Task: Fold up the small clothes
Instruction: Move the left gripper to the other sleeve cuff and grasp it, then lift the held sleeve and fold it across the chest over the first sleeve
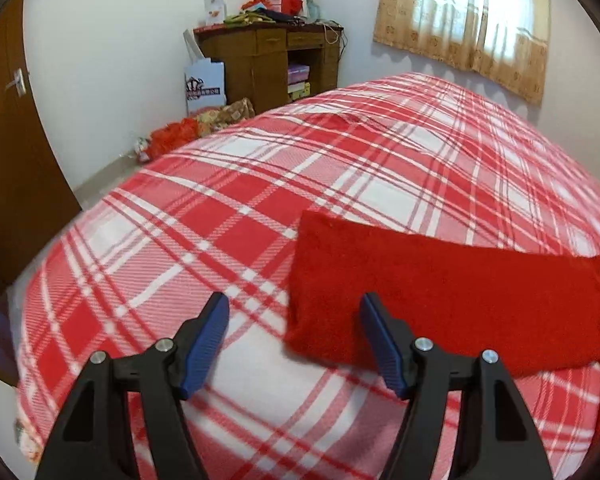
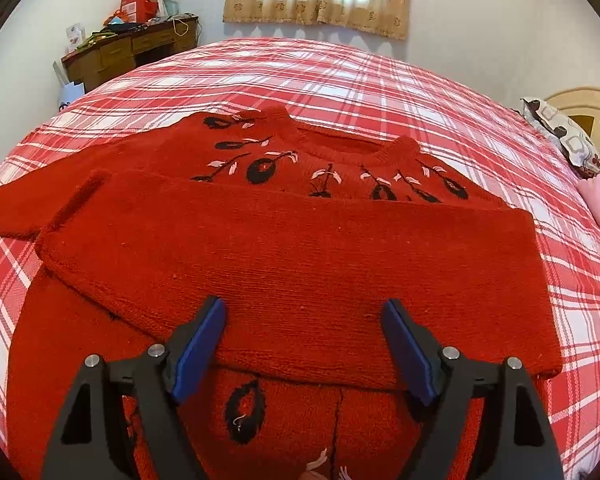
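- Lying across the middle of the plaid bed (image 2: 380,80), the red sweater (image 2: 300,260) is keeping one sleeve folded over its chest, likely to narrow it.
- Hovering wide open and empty, the right gripper (image 2: 304,344) is hanging over that sleeve; the left gripper (image 1: 294,340), equally empty, is facing the other sleeve's cuff end (image 1: 440,300).

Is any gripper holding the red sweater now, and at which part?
Nothing is held. Left gripper and right gripper are open above the sweater.

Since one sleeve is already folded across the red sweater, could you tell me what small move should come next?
Probably bring the open left gripper onto the other sleeve, which lies stretched out on the plaid bedspread, and fold it across the sweater.
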Demonstrator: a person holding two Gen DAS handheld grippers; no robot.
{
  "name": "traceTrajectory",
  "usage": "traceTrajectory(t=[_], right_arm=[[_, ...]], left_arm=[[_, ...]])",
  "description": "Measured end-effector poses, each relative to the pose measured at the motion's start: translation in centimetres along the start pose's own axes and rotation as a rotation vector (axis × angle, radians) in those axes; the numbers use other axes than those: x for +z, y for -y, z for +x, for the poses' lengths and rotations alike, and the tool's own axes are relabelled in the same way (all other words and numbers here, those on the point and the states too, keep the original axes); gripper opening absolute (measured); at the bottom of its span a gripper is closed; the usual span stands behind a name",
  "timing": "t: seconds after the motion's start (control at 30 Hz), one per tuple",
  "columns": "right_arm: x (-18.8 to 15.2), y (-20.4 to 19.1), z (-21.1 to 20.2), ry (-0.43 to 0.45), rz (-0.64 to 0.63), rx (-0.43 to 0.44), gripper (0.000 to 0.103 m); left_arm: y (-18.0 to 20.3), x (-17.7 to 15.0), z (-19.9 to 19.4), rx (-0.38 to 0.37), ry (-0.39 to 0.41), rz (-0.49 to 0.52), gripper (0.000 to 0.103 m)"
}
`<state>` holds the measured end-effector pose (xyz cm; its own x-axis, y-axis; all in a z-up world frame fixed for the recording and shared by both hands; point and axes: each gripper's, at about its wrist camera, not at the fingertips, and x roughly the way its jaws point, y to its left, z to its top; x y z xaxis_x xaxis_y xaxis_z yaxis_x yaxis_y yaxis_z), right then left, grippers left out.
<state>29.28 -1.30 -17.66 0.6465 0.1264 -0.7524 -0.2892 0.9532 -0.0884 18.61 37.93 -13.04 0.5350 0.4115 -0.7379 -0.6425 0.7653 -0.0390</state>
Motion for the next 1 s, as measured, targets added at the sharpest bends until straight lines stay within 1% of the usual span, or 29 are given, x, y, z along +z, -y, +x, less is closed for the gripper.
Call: traceTrajectory(t=[0.03,0.07,0.13,0.17,0.2,0.23,0.27,0.3,0.33,0.37,0.5,0.77,0.93,1.0], right_arm=[[0.0,0.0,0.0,0.000,0.002,0.000,0.082],[-0.1,0.0,0.0,0.001,0.005,-0.001,0.083],[-0.1,0.0,0.1,0.002,0.006,-0.005,0.084],[0.0,0.0,0.1,0.002,0.007,-0.006,0.084],[-0.1,0.0,0.0,0.002,0.007,-0.007,0.084],[0.0,0.0,0.1,0.001,0.009,-0.008,0.085],[0.0,0.1,0.1,0.000,0.011,-0.009,0.086],[0.0,0.1,0.1,-0.001,0.013,-0.011,0.086],[0.0,0.1,0.0,-0.002,0.015,-0.011,0.087],[0.0,0.2,0.0,-0.003,0.016,-0.010,0.087],[0.3,0.5,-0.6,-0.022,0.016,0.001,0.087],[0.7,0.9,-4.7,0.038,0.014,0.017,0.087],[0.4,1.4,-6.8,0.058,0.010,0.028,0.087],[0.0,1.7,-7.6,0.065,0.005,0.026,0.087]], left_arm=[[0.2,0.1,0.2,-0.004,-0.001,-0.003,0.067],[0.7,0.2,0.5,-0.007,-0.002,0.004,0.062],[1.5,0.5,1.0,0.010,-0.001,0.038,0.057],[1.6,0.6,1.1,0.012,0.001,0.047,0.050],[1.9,0.8,1.3,0.006,-0.002,0.056,0.039],[2.2,1.0,1.4,0.001,-0.004,0.070,0.033],[2.2,1.0,1.3,-0.002,-0.002,0.076,0.014],[2.4,1.2,1.2,-0.016,-0.007,0.086,0.013],[2.4,1.3,1.0,-0.012,-0.005,0.090,0.013],[2.5,1.3,0.6,-0.008,0.001,0.092,0.012],[2.6,1.5,-1.1,-0.033,0.029,0.087,0.011],[4.5,3.2,-4.8,-0.135,0.056,0.067,0.011],[6.4,4.7,-7.3,-0.235,0.054,0.030,0.011],[7.4,5.1,-8.3,-0.258,0.059,0.027,0.011]])
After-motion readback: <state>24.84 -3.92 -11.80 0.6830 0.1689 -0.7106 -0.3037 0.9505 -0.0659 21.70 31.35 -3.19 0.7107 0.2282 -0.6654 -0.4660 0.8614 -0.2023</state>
